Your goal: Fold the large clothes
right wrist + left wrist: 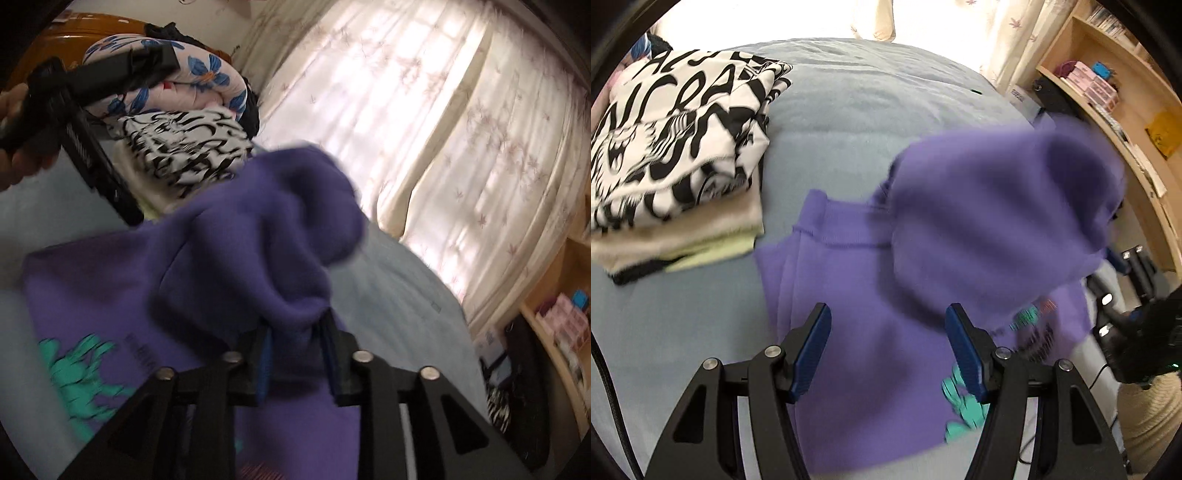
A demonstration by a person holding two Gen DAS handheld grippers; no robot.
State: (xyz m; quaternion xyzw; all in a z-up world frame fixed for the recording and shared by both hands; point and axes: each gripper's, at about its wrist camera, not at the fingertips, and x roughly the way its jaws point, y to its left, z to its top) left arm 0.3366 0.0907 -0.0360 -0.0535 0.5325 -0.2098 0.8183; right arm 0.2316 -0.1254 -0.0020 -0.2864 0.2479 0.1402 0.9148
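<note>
A purple sweatshirt point(871, 369) with a teal print point(960, 410) lies spread on the grey-blue bed point(868, 110). My left gripper point(886, 354) hovers open just above its flat part, with nothing between the blue pads. One end of the sweatshirt point(251, 240) is lifted and bunched in the air over the rest. My right gripper point(295, 350) is shut on that bunched purple fabric, which is pinched between its pads. In the left wrist view this raised fold point(997, 203) is blurred and hides the right gripper's fingertips.
A stack of folded clothes point(676, 147), topped by a black-and-white patterned one, sits on the bed to the left. A floral quilt point(207, 74) lies behind it. Wooden shelves point(1108, 92) stand on the right and light curtains point(424, 129) hang beyond the bed. A hand point(14, 162) holds the left gripper's handle.
</note>
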